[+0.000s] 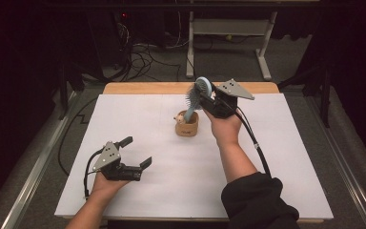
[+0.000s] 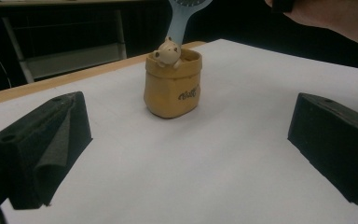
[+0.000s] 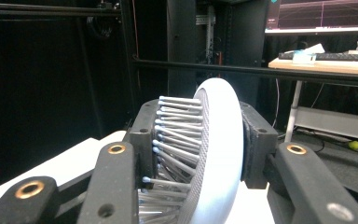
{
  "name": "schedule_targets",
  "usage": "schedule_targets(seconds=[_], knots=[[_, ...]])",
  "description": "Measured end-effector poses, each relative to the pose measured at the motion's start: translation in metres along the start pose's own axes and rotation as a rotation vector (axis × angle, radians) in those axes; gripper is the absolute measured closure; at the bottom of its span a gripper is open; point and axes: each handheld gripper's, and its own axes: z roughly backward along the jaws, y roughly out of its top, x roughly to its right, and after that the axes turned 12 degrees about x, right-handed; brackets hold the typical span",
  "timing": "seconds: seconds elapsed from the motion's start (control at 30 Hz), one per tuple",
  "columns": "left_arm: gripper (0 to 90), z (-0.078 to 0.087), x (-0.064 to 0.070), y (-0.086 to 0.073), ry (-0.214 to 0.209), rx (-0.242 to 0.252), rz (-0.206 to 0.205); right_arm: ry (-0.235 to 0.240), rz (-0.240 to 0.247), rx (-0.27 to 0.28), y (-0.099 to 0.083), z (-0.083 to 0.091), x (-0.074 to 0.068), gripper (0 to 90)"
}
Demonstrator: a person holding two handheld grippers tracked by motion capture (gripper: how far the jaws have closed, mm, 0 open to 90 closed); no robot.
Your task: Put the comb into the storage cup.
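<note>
Beyond my tabletop [image 1: 124, 124], cables [image 1: 140, 59] are lying tangled on the floor at eleven o'clock, a white desk frame [image 1: 228, 38] standing at twelve.

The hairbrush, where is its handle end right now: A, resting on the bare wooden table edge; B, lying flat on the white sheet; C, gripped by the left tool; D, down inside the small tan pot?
D: the hairbrush stands tilted with its handle down in the tan pot, while the right tool is shut on its head and the left tool sits open and apart.
</note>
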Motion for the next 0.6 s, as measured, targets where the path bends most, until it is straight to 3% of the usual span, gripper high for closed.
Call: schedule_targets(seconds=[0.6], knots=[[0.6,0.0,-0.001,0.0,0.001,0.0,0.001,0.001,-0.01,-0.014,-0.013,-0.008,-0.003,58.3]])
